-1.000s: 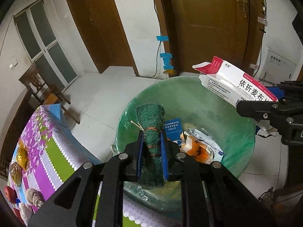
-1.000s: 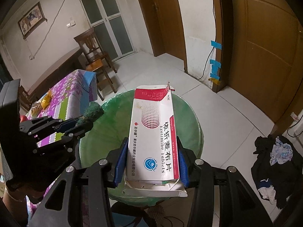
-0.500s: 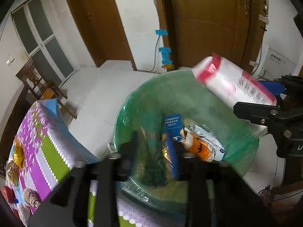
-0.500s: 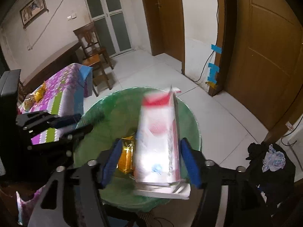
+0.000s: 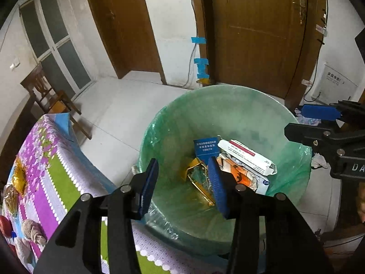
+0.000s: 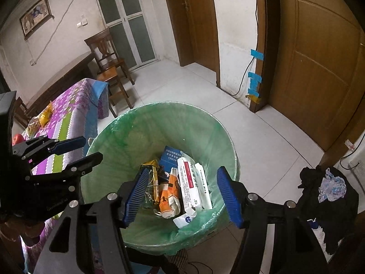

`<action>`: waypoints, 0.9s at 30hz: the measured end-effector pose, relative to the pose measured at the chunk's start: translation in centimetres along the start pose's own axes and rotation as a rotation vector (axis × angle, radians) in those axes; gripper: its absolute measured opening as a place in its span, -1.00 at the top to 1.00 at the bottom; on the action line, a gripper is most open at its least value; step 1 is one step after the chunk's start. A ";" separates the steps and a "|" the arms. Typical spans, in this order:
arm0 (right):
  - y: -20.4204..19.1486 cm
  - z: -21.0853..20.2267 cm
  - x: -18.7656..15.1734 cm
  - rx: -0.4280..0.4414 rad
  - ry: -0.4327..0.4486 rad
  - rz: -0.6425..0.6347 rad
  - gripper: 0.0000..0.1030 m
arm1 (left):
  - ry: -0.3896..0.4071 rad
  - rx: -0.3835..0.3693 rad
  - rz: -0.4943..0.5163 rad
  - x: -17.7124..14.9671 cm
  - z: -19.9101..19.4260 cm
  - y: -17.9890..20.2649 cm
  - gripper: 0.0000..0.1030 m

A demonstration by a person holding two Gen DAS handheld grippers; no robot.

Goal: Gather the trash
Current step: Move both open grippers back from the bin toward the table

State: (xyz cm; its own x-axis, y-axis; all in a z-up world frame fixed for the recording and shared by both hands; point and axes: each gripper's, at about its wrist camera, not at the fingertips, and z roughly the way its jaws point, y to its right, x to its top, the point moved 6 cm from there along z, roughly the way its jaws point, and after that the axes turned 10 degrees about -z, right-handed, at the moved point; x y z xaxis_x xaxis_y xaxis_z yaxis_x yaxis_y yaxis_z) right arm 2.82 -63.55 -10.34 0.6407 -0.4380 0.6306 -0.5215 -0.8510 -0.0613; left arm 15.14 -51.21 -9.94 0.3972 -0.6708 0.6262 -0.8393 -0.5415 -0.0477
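A bin lined with a green bag (image 5: 228,105) (image 6: 159,118) stands on the floor beside the table. Inside lie a white and red medicine box (image 5: 247,157) (image 6: 191,185), a blue box (image 5: 205,147) (image 6: 171,155), an orange and white packet (image 5: 241,175) (image 6: 170,194) and a gold wrapper (image 5: 194,171) (image 6: 155,178). My left gripper (image 5: 182,182) (image 6: 75,150) is open and empty above the bin's near rim. My right gripper (image 6: 182,194) (image 5: 319,121) is open and empty above the bin's right side. The green scrubber is not visible.
A table with a purple, green and white floral cloth (image 5: 45,164) (image 6: 68,114) lies left of the bin, with snacks and a red apple (image 6: 17,139) on it. A wooden chair (image 6: 109,68), brown doors (image 5: 257,34) and dark clothes on the floor (image 6: 326,189) surround it.
Both grippers opened. The green scrubber left my left gripper and the white and red box left my right gripper; the box now lies in the bin.
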 end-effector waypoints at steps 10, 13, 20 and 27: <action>-2.0 -2.5 0.2 -0.019 0.171 0.039 -0.25 | 0.100 0.104 -0.076 -2.0 -3.0 -3.8 -0.02; -3.7 -3.5 0.5 -0.035 0.238 0.026 -0.28 | 0.139 0.152 -0.127 -3.0 -4.2 -5.9 -0.02; -9.3 -5.0 0.9 -0.042 0.346 -0.053 -0.44 | 0.211 0.234 -0.247 -5.9 -8.5 -11.4 -0.17; -15.7 -4.7 1.8 0.044 0.353 -0.120 -0.52 | 0.272 0.291 -0.340 -10.0 -14.1 -17.8 -0.27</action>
State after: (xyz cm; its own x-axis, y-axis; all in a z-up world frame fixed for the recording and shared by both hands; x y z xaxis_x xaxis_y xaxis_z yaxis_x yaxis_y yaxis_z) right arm 9.51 -49.62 -4.61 0.4579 -0.2138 0.8629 -0.4246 -0.9054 0.0010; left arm 20.84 -27.73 -4.39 0.4862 -0.2982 0.8214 -0.5266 -0.8501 0.0032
